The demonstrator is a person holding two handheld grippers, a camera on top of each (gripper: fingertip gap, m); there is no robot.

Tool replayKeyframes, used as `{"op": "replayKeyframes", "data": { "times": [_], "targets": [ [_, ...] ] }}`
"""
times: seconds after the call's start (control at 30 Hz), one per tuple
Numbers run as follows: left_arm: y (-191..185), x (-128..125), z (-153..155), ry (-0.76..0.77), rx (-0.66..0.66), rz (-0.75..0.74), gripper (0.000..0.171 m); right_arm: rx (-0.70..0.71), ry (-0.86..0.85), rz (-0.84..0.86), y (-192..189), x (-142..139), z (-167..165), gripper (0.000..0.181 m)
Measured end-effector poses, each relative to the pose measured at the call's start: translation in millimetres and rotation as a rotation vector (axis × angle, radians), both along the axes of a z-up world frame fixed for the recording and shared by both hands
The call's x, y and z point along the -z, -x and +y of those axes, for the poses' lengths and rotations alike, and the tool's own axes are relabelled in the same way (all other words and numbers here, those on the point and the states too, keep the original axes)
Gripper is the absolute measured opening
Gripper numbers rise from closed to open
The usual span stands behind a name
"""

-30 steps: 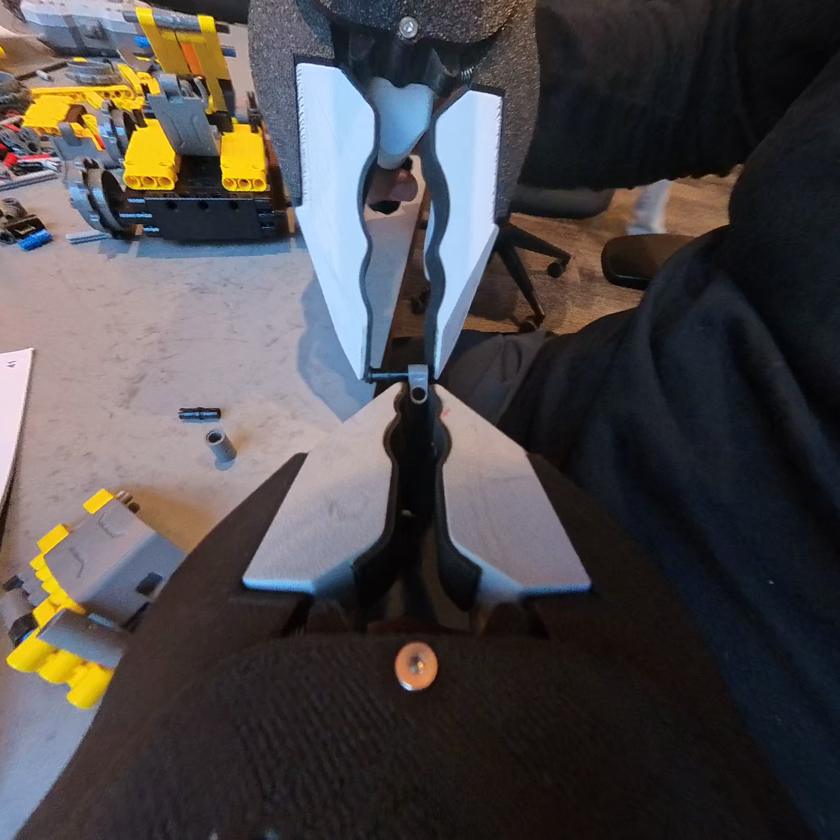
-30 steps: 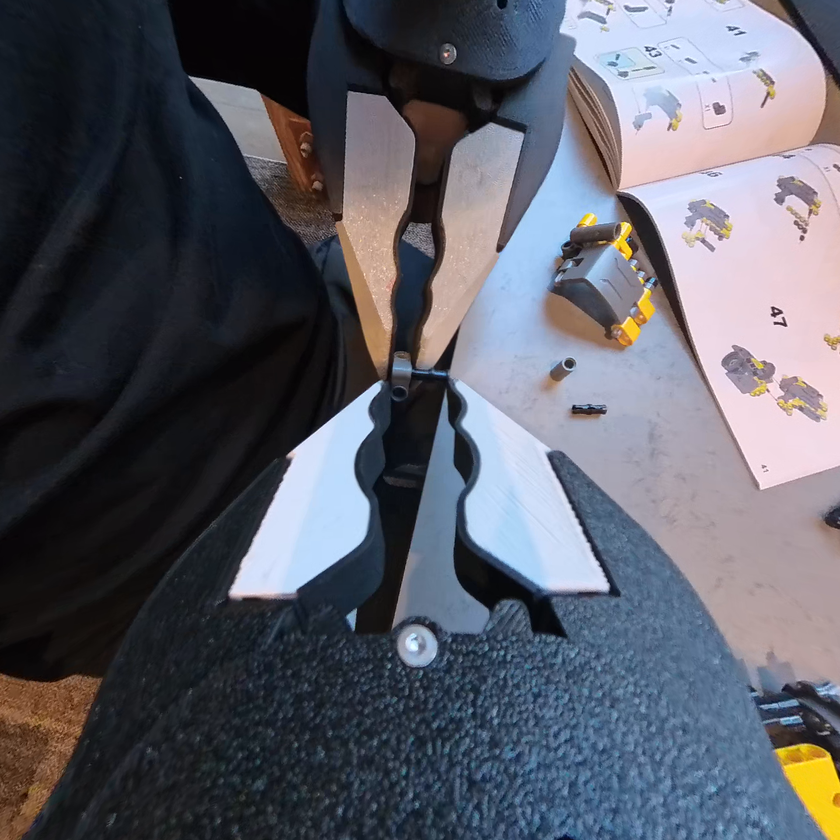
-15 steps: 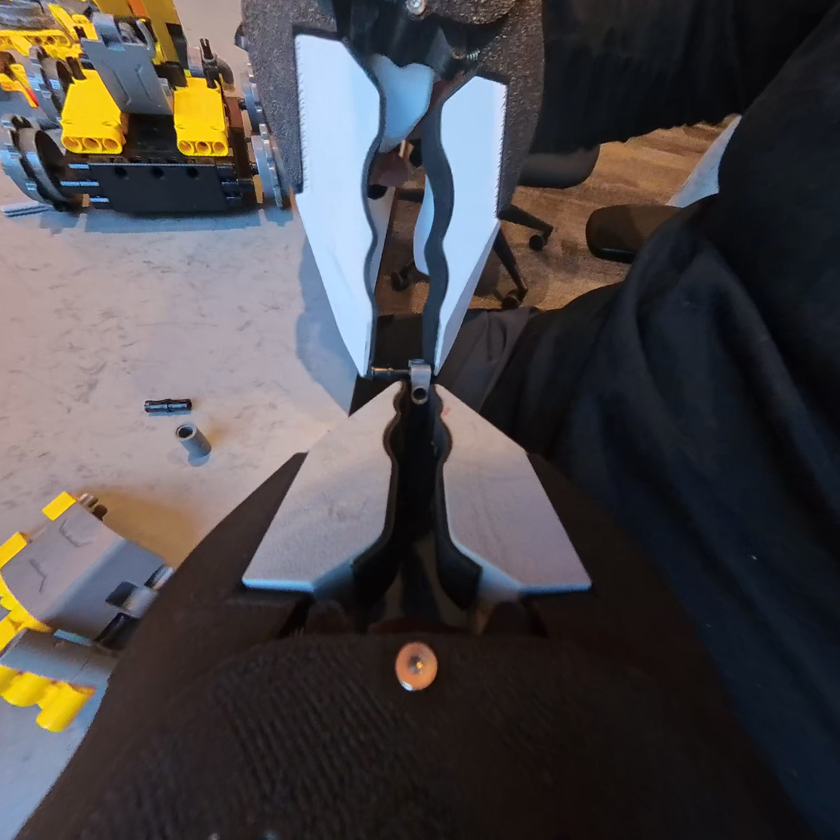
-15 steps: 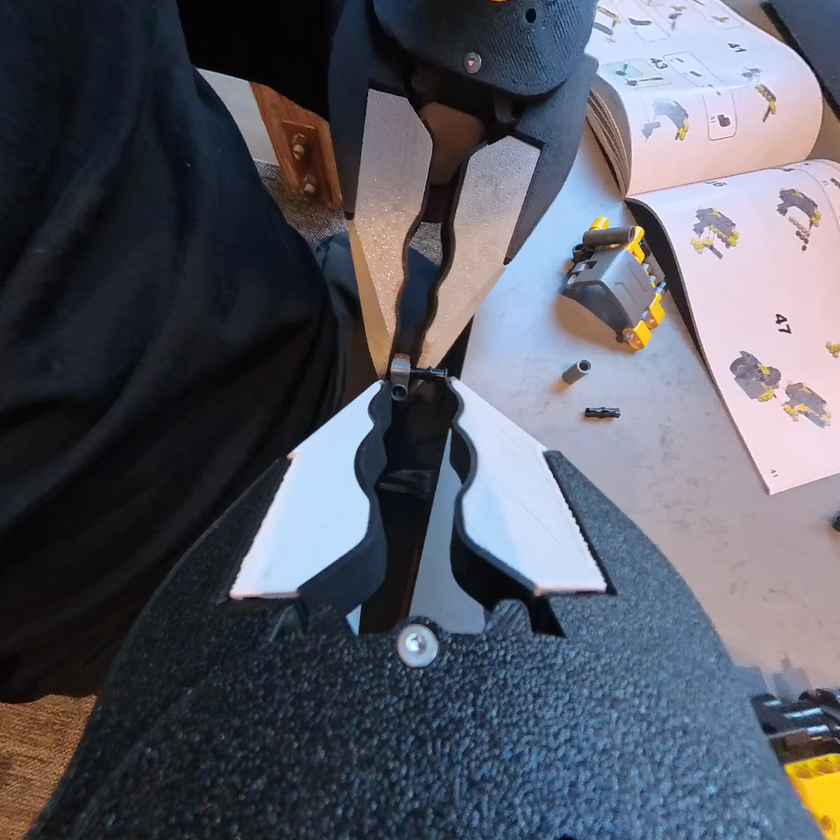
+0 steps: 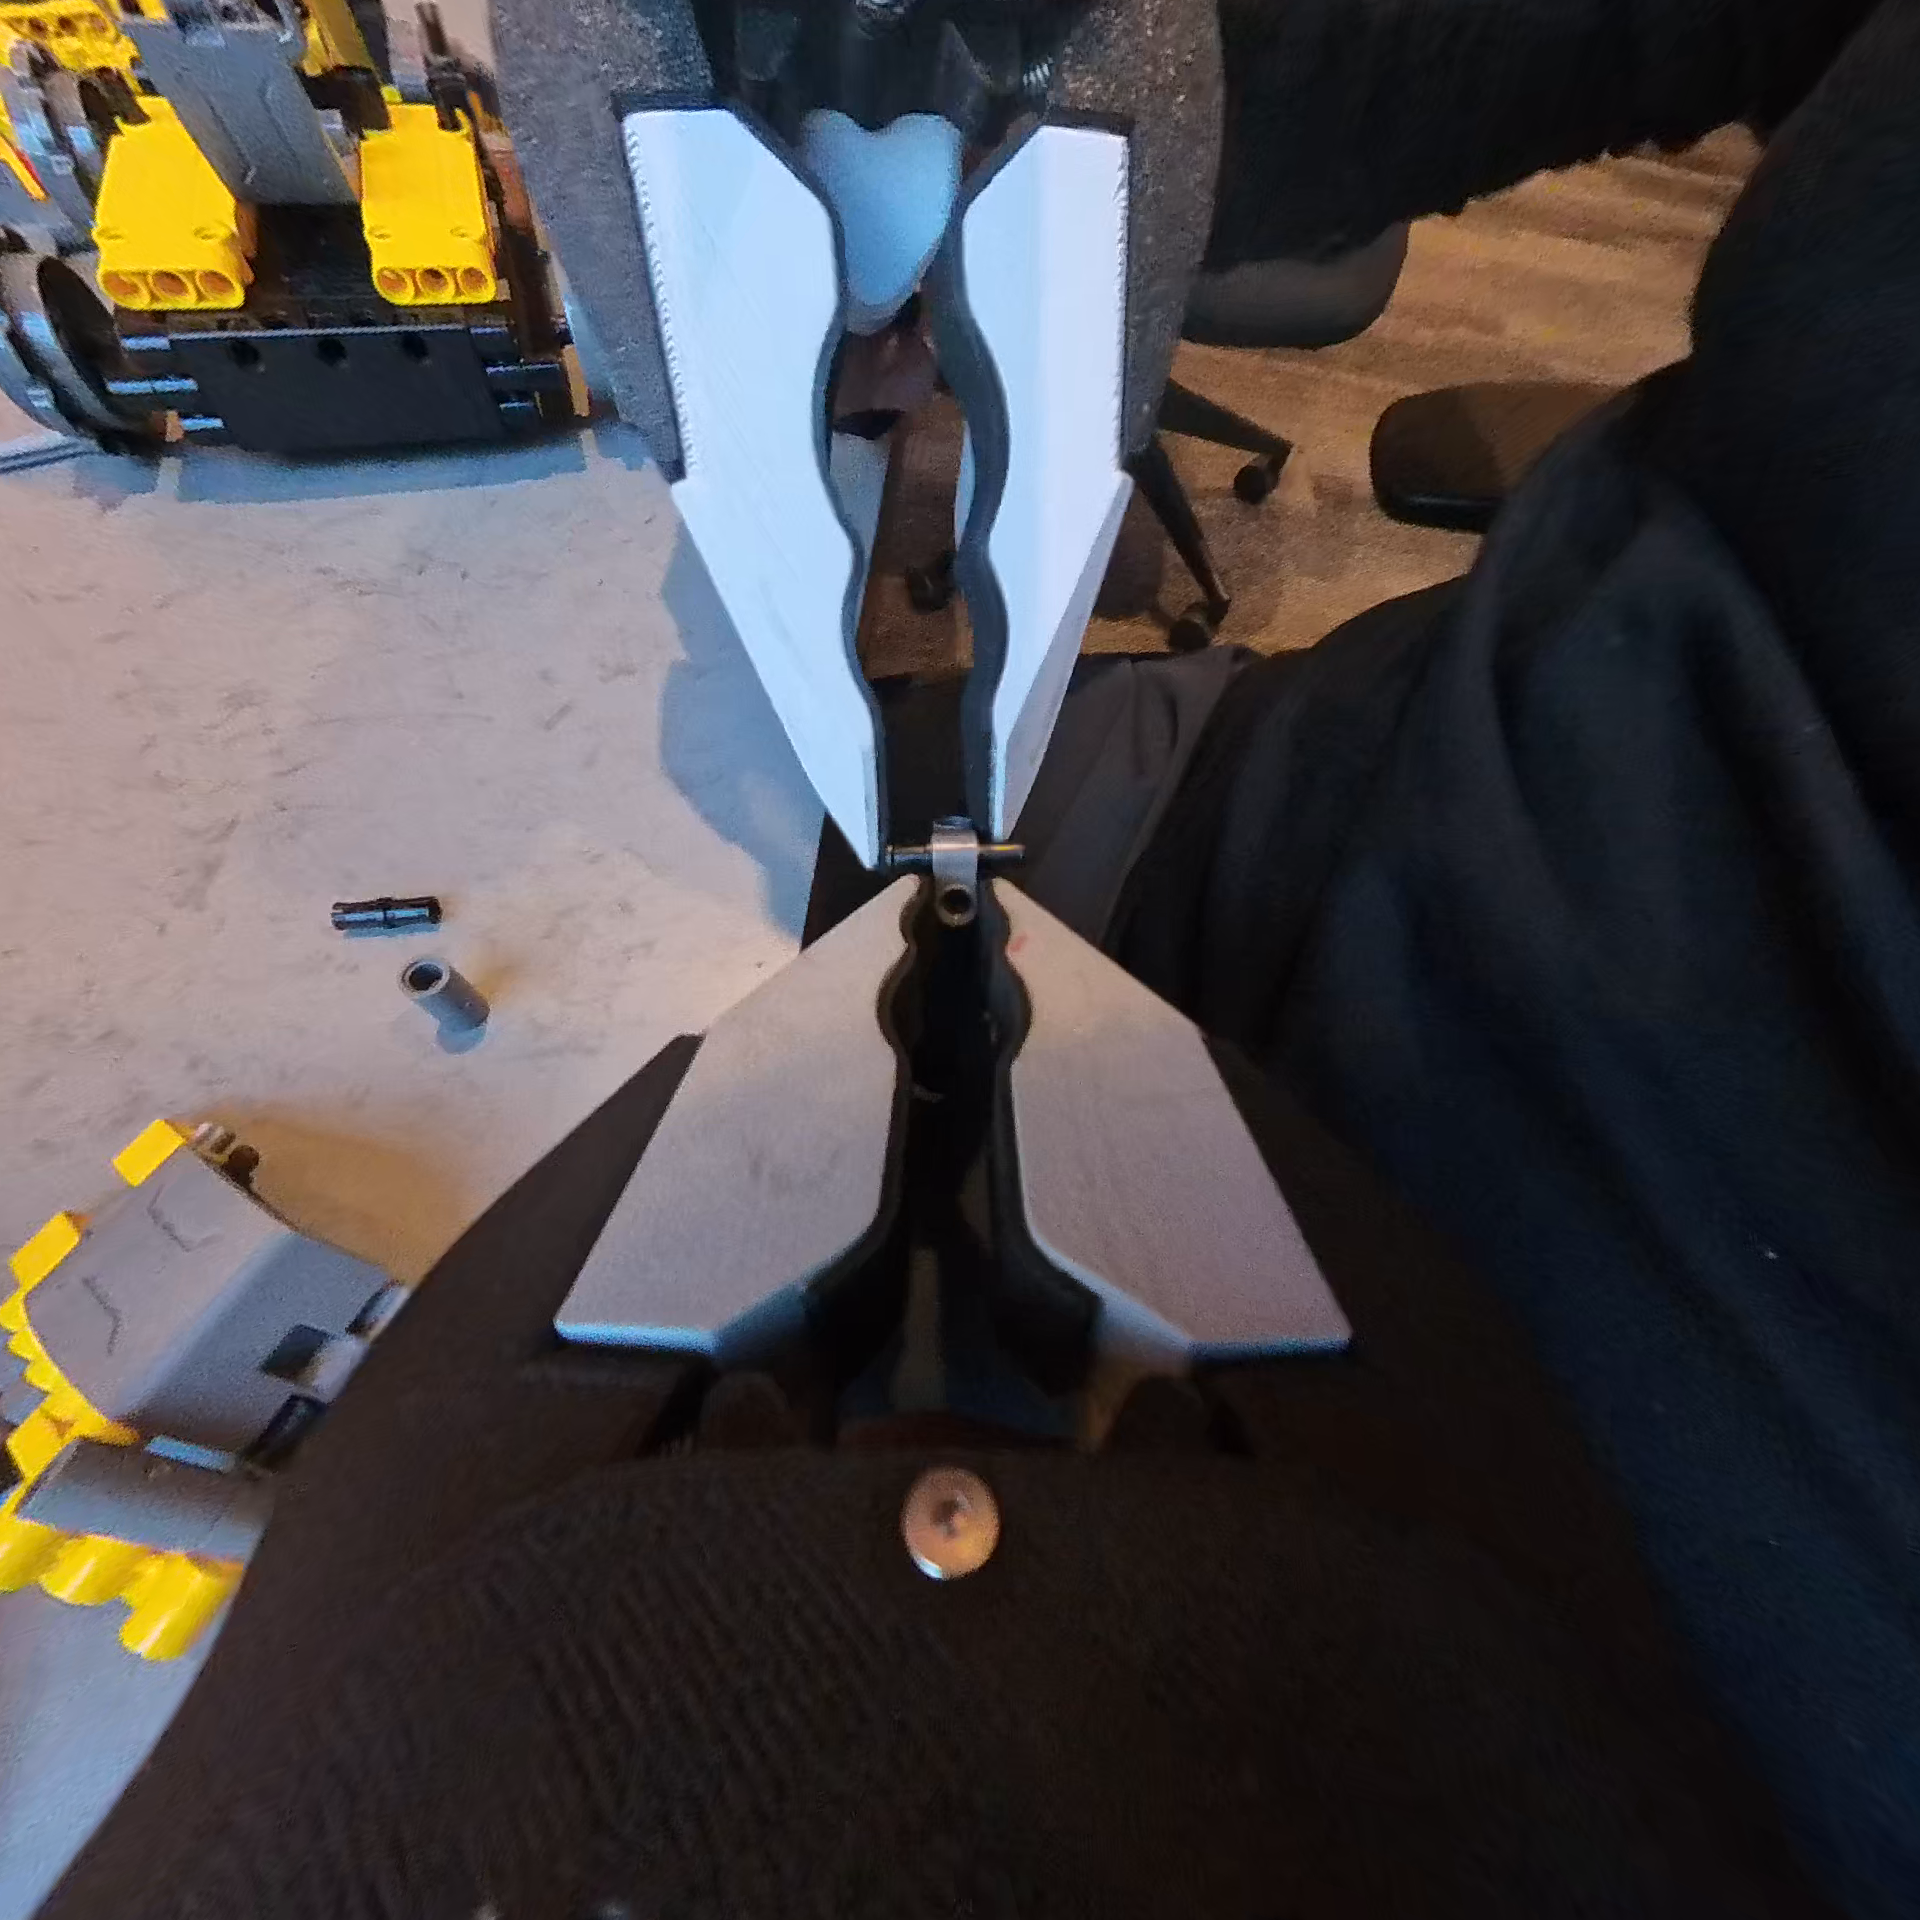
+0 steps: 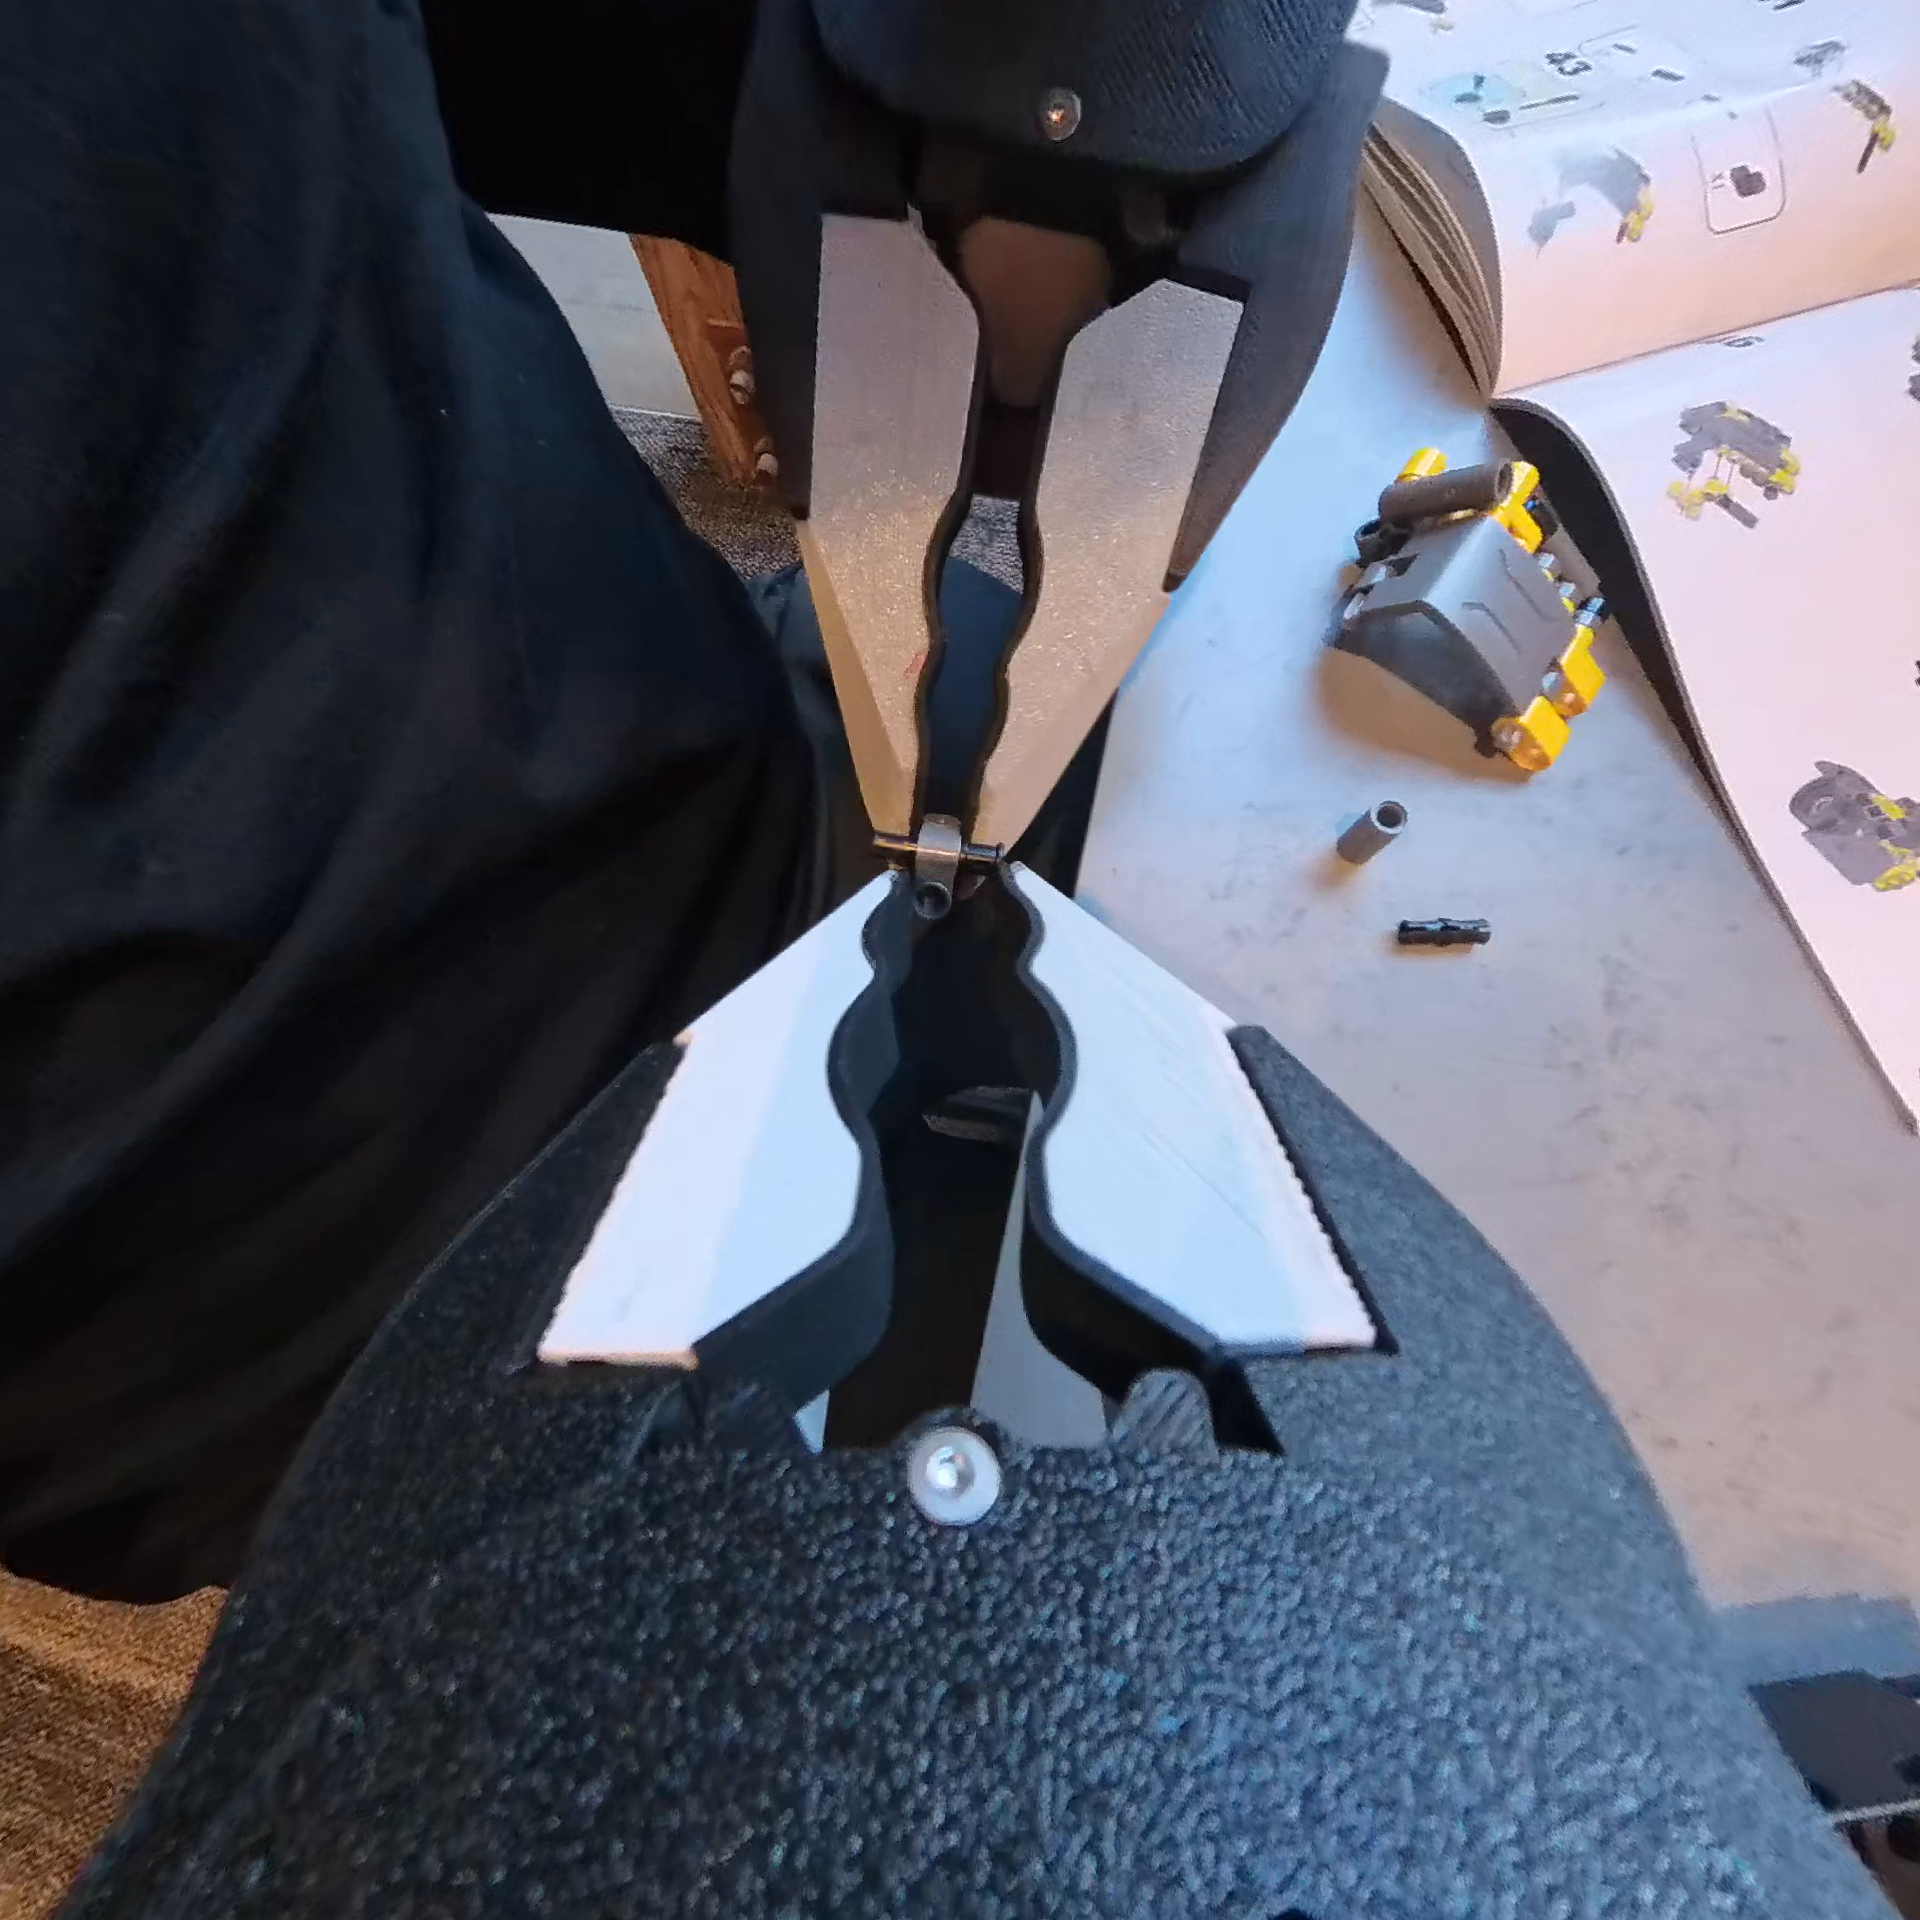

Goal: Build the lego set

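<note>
L gripper (image 5: 951, 909) and R gripper (image 6: 940, 883) meet tip to tip above the person's lap, beside the tabletop (image 5: 312, 675). L jaws are clamped on a grey connector (image 5: 952, 878); R jaws are closed on the black pin (image 6: 982, 850) through it. On the tabletop: 1 loose pin (image 5: 387, 913), 1 bush (image 5: 445, 992), a grey-yellow subassembly (image 6: 1475, 613) and an open manual (image 6: 1714, 312). No containers.

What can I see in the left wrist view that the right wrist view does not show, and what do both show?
Only the left wrist view shows the large yellow and black brick model and an office chair. Only the right wrist view shows the open instruction book. Both show the two tools tip to tip, the left tool shut on the small grey connector with a black pin through it, the right tool at it too, plus the loose grey tube on the table.
</note>
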State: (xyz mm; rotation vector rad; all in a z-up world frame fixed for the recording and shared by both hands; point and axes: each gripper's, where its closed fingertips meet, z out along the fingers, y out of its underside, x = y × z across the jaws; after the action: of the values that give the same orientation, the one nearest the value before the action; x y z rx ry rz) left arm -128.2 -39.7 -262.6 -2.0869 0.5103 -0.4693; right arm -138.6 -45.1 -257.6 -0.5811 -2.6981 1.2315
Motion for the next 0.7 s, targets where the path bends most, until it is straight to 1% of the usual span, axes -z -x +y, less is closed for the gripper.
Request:
{"op": "replayKeyframes", "data": {
  "times": [0.13, 0.2, 0.23, 0.3, 0.37, 0.43, 0.5, 0.57, 0.63, 0.7],
  "targets": [
    [4.1, -8.6, 2.2, -0.041, -0.026, -0.046, 0.006, 0.033, 0.023, 0.018, 4.7, -6.8, 2.4, 0.016],
    [9.5, -11.0, 4.9, -0.063, -0.061, -0.015, 0.006, 0.071, 0.017, 0.003, 8.9, -6.5, 6.9, 0.015],
    [12.0, -11.0, 6.3, -0.068, -0.079, 0.008, 0.006, 0.095, 0.003, -0.004, 11.3, -5.2, 10.8, 0.018],
    [14.5, -11.9, 8.7, -0.087, -0.104, 0.048, 0.006, 0.138, 0.002, -0.005, 15.2, -6.5, 16.4, 0.032],
    [20.4, -11.5, 11.7, -0.122, -0.142, 0.137, 0.006, 0.158, 0.042, -0.026, 14.4, -11.6, 15.9, 0.039],
    [27.0, -8.6, 13.8, -0.151, -0.165, 0.272, 0.006, 0.186, 0.058, -0.049, 15.1, -12.4, 16.0, 0.042],
    [35.3, -2.2, 15.4, -0.166, -0.183, 0.454, 0.006, 0.232, 0.057, -0.068, 18.8, -10.2, 19.0, 0.041],
    [39.4, 4.3, 16.2, -0.178, -0.18, 0.618, 0.006, 0.284, 0.08, -0.091, 23.3, -9.9, 21.7, 0.033],
    [38.1, 7.5, 18.0, -0.193, -0.172, 0.698, 0.006, 0.33, 0.115, -0.134, 27.3, -9.3, 21.6, 0.031],
    [38.5, 7.3, 19.9, -0.198, -0.179, 0.722, 0.006, 0.359, 0.118, -0.16, 29.7, -6.9, 20.9, 0.031]
  ]
}}
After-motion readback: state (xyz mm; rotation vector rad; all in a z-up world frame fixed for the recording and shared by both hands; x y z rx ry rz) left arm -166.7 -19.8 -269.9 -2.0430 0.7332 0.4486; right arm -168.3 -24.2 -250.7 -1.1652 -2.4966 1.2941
